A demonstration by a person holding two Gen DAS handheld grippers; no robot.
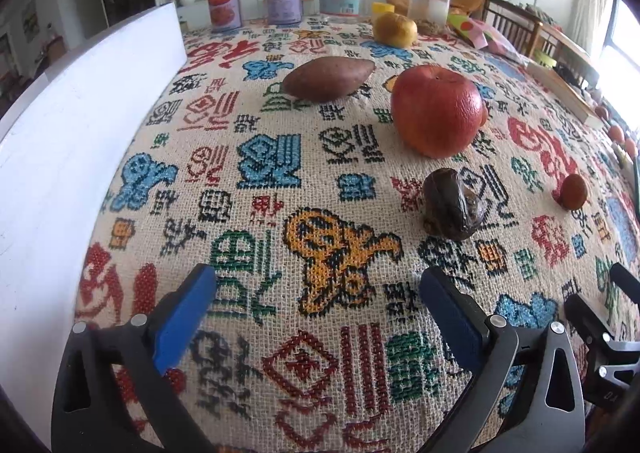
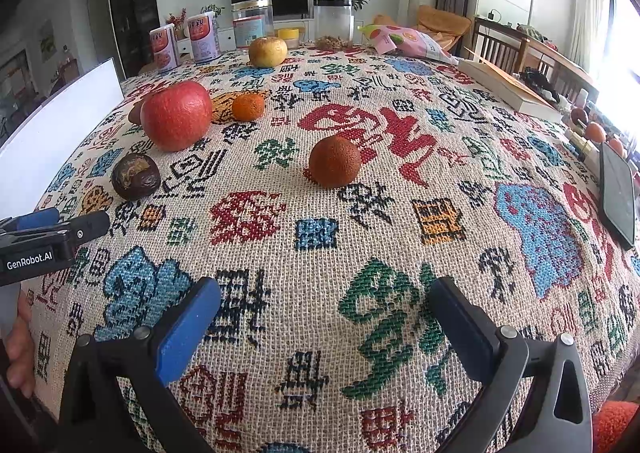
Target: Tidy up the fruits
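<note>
Left wrist view: your left gripper [image 1: 316, 285] hangs over bare tablecloth [image 1: 256, 221], jaws spread wide with nothing between them.
Right wrist view: your right gripper [image 2: 324, 297] is likewise released and empty, tilted down at the cloth.
Landmark: the big red apple [image 1: 436, 111] stands near the middle of the spread.
Sweet potato [image 1: 328, 77]: behind and to the left of the apple, apart from it.
Dark wrinkled fruit [image 1: 452, 209]: just in front of the apple, nearest your left jaws.
Dull orange fruit [image 2: 335, 161]: to the right of the apple, well apart, straight ahead of your right jaws.
Small orange [image 2: 248, 107]: just behind the apple's right side.
Yellow fruit [image 2: 268, 51]: far behind the apple, by the jars.
Why so: the fruits lie scattered and none is grouped yet, so sorting looks barely begun; each gripper is probably open to take its nearest piece.
Writing: "GenRobot.AI" is printed on the left gripper's body in the right wrist view; the can labels are too small to read.
</note>
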